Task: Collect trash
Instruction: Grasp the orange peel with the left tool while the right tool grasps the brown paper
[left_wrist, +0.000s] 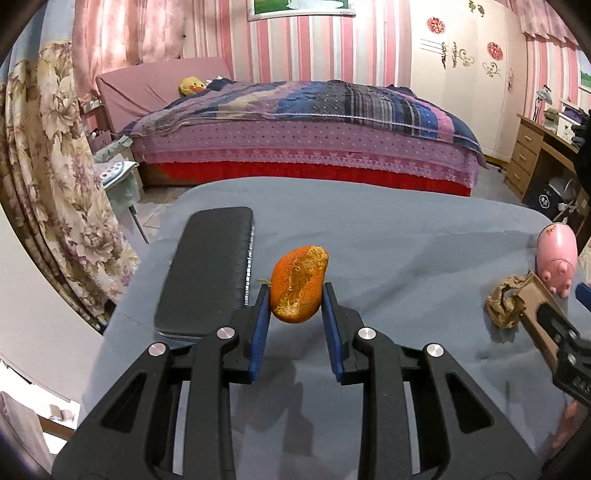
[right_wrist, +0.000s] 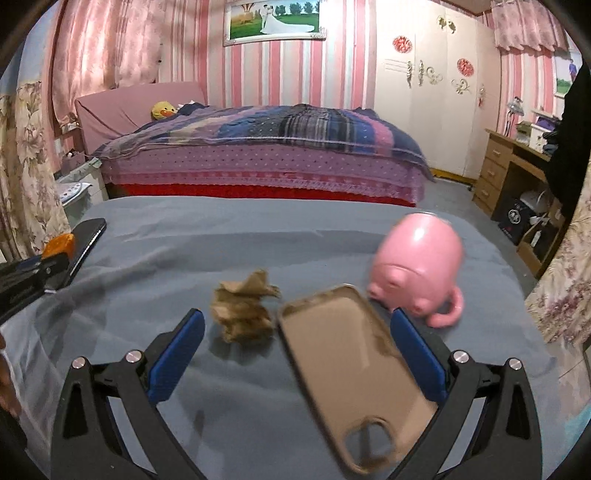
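The left gripper (left_wrist: 295, 299) pinches a light, limp orange peel (left_wrist: 298, 284) mid-frame; the right gripper (right_wrist: 295, 328) gapes empty; lower centre, a springy crumpled brown paper wad (right_wrist: 242, 312) suits a squeeze across its bulk.

Bedroom. Pink-and-white striped walls (right_wrist: 288, 70). 1 framed picture (right_wrist: 275, 20) hangs high on the far wall. Bed (left_wrist: 303, 144) under purple and blue plaid covers, red skirt below; yellow plush (left_wrist: 192, 86) by the padded headboard. White wardrobe (right_wrist: 436, 110) on the right, wooden desk (right_wrist: 513, 170) beside it. Floral curtain (left_wrist: 48, 177) on the left.
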